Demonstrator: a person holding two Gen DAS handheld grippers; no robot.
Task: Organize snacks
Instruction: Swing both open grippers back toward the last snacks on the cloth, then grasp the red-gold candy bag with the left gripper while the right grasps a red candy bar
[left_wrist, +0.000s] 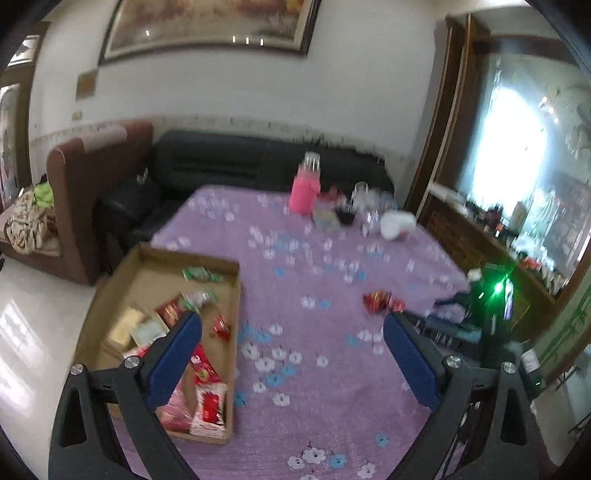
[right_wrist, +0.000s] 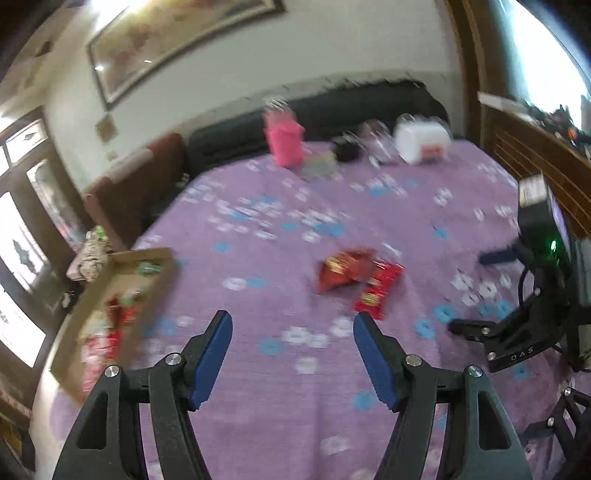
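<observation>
With both grippers empty, you're between picks.
Fingers spread wide; red snack packets (right_wrist: 356, 280) at twelve o'clock need the right gripper (right_wrist: 293, 325).

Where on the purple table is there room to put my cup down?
Bare tablecloth lies between the cardboard box and the red snack packets, and beyond them toward the pink bottle. The far edge is crowded around the bottle and white container.

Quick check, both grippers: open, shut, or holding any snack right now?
Left gripper: open, holding nothing, above the purple floral tablecloth.
Right gripper: open, holding nothing, short of the red snack packets.
</observation>
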